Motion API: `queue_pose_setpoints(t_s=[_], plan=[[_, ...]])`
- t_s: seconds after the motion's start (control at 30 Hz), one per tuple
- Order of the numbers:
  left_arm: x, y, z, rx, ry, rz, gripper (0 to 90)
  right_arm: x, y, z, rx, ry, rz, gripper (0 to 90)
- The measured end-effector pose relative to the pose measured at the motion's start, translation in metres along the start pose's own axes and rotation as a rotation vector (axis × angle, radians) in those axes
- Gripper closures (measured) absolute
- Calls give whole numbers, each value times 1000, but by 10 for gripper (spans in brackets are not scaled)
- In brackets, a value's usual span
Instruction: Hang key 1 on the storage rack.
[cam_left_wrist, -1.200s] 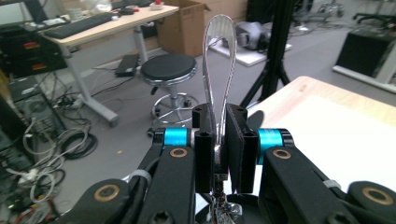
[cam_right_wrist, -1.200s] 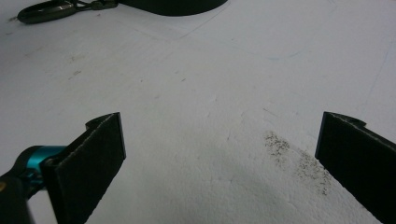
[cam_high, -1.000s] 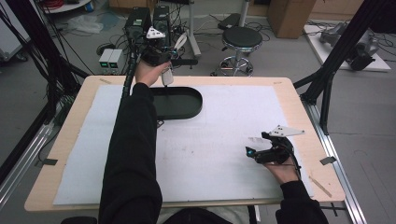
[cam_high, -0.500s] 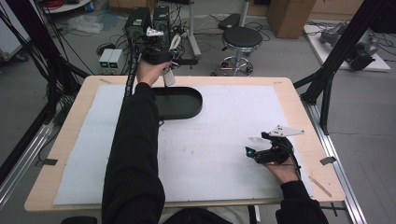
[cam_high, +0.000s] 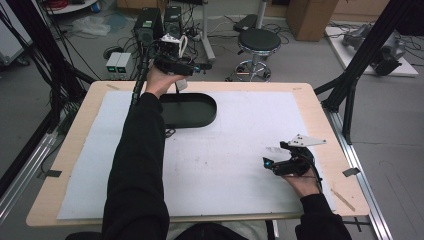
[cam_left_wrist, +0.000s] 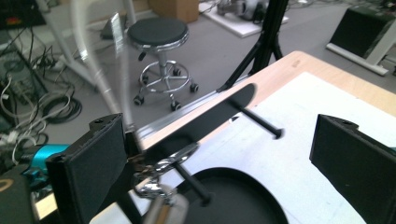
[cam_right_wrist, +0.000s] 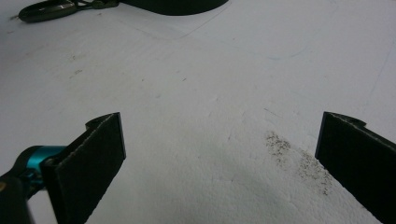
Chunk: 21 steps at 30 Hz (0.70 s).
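Claw (cam_high: 187, 70) of left hand has just opened above black tray (cam_high: 197, 111).

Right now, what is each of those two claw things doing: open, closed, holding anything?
Left gripper: jaws just opened wide above the black tray; a metal object hangs by one jaw.
Right gripper: open, empty.
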<state>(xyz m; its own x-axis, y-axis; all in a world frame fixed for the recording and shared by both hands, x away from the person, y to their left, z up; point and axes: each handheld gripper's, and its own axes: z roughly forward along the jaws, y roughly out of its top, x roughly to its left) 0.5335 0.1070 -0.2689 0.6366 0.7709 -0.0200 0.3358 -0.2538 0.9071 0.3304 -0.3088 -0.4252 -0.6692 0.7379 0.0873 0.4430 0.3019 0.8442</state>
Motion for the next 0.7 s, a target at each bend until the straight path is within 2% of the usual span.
queue_pose_setpoints(t_s=[0.17,0.5,0.7], plan=[[-9,-5,-13,-38,-23,17,45,0,0,0,0,-2,0,8],[-14,-18,-40,-49,-31,40,45,1,0,0,3,0,3,8],[-15,-29,-52,-46,-34,37,45,1,0,0,3,-1,-4,8]])
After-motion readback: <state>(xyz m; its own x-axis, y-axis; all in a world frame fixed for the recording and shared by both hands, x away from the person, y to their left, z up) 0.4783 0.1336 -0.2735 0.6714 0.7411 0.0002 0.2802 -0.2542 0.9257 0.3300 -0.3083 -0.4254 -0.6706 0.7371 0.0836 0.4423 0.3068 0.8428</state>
